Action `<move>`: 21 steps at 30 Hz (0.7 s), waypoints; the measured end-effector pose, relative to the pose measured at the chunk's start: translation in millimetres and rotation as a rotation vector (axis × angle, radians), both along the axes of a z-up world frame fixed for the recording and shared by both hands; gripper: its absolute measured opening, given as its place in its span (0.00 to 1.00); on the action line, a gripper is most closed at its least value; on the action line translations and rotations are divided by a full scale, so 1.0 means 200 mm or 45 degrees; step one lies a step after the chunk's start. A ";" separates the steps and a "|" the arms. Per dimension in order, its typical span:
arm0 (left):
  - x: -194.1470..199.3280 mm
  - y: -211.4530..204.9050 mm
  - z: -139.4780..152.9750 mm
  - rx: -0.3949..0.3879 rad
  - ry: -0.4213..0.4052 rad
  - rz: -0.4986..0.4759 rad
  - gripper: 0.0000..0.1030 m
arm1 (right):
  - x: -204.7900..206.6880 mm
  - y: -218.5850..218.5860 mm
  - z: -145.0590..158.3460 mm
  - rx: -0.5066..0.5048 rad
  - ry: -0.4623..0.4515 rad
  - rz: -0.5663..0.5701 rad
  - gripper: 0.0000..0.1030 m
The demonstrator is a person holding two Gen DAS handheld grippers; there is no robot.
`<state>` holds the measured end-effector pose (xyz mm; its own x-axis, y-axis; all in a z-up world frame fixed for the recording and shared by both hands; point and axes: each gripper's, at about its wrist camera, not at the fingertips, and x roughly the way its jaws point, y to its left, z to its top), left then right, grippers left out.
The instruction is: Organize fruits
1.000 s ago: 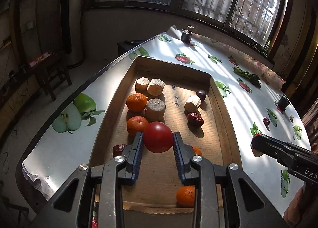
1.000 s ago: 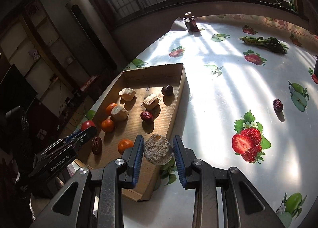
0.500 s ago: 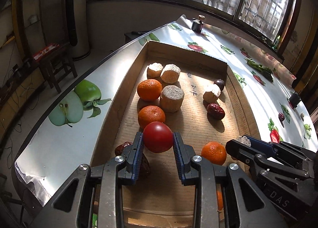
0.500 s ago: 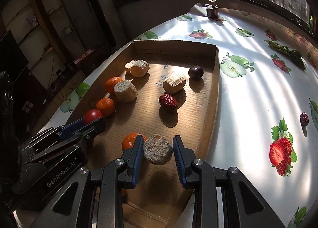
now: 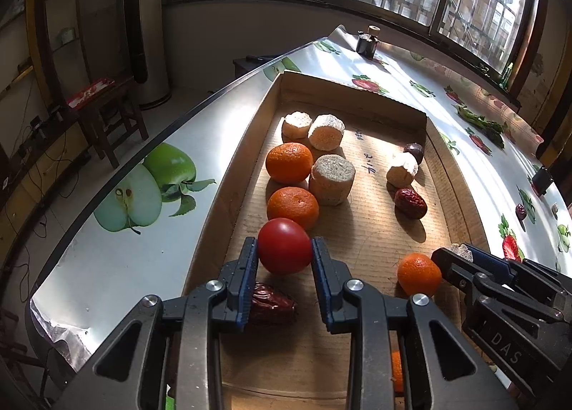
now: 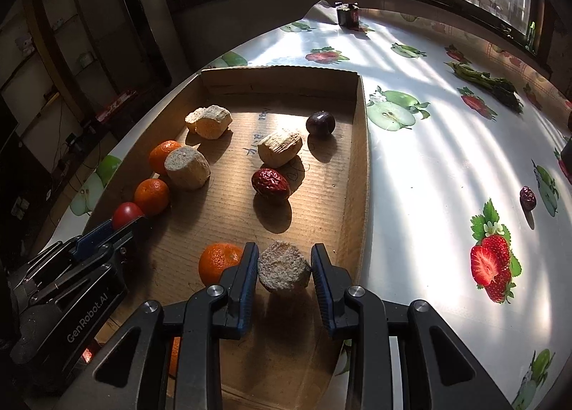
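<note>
My left gripper [image 5: 285, 255] is shut on a red tomato [image 5: 284, 245] and holds it over the near left of the cardboard tray [image 5: 232, 174], just behind two oranges [image 5: 292, 207]. My right gripper [image 6: 284, 267] is shut on a beige sugarcane chunk [image 6: 283, 266] over the tray's near right part, beside an orange [image 6: 218, 261]. The tray [image 6: 359, 159] also holds several sugarcane chunks [image 6: 187, 167], a red date [image 6: 270, 184] and a dark plum [image 6: 320, 123]. Another date [image 5: 270, 304] lies under my left fingers.
The table [image 6: 429, 145] has a fruit-print cloth. A loose date [image 6: 527, 197] lies on it at the right. A small dark jar [image 6: 347, 14] stands at the far end and green vegetables [image 6: 493, 83] lie at the far right. The table edge [image 5: 150, 131] runs left of the tray.
Both grippers have moved further in over the tray with their loads still held. The right gripper came from the tray's right edge to its inside, beside the near orange.
</note>
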<state>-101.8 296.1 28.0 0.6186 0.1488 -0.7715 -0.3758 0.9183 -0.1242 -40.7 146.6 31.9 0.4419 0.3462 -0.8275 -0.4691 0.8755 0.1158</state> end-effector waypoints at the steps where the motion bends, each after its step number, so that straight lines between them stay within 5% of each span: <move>1: 0.00 0.00 0.00 0.001 -0.001 -0.001 0.28 | 0.00 0.00 0.00 -0.002 -0.003 -0.002 0.32; 8: 0.00 0.00 0.00 0.003 -0.001 0.001 0.30 | 0.00 -0.01 0.00 0.027 0.010 -0.010 0.32; 11: -0.01 0.01 0.00 -0.012 -0.013 0.006 0.51 | 0.00 -0.02 0.01 0.051 0.023 -0.007 0.33; 15: -0.05 0.00 0.07 0.006 -0.070 0.023 0.58 | -0.02 -0.04 0.04 0.129 0.021 0.007 0.52; 21: -0.21 -0.04 0.25 0.143 -0.258 0.132 0.80 | -0.10 -0.11 0.15 0.183 -0.084 -0.031 0.56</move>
